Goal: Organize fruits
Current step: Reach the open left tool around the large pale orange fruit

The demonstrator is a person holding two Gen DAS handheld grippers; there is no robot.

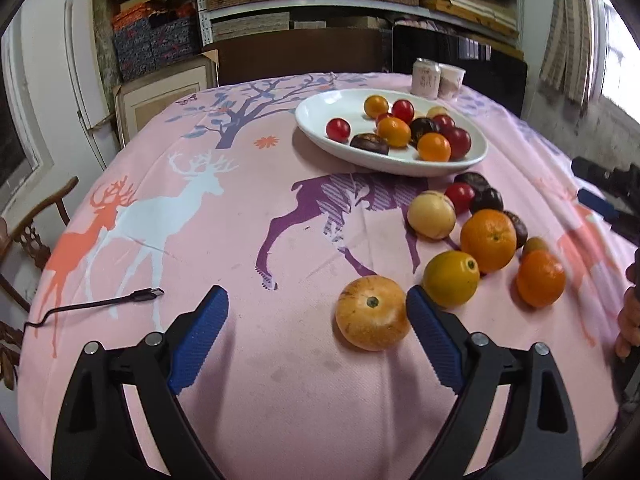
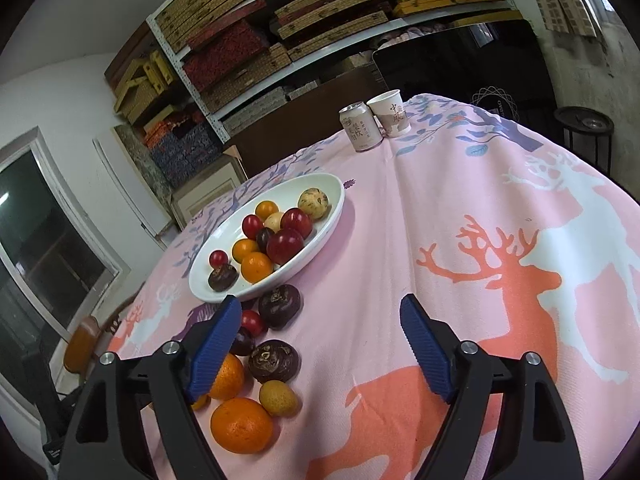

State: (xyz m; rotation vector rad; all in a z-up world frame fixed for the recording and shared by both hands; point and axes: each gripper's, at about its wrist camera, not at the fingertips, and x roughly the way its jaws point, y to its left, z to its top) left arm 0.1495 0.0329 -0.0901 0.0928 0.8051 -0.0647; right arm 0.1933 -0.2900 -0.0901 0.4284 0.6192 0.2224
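A white oval plate (image 1: 320,114) (image 2: 320,186) holds several small red, orange and dark fruits. Loose fruits lie in front of it on the pink deer tablecloth (image 1: 240,360). Among them are a pale round fruit (image 1: 431,214), oranges (image 1: 488,240) (image 2: 241,424), a yellow-green citrus (image 1: 451,278) and dark fruits (image 2: 279,306). My left gripper (image 1: 316,294) is open, and a yellow-orange fruit (image 1: 372,312) lies between its fingers, close against the right one. My right gripper (image 2: 320,302) is open with bare cloth in its middle. The loose fruits cluster by its left finger (image 2: 216,344).
A drink can (image 1: 425,78) (image 2: 360,126) and a paper cup (image 2: 391,113) stand at the table's far edge. A black USB cable (image 1: 100,304) lies at the left. A wooden chair (image 1: 24,240) stands beside the table, shelves behind. A hand (image 1: 628,320) shows at the right edge.
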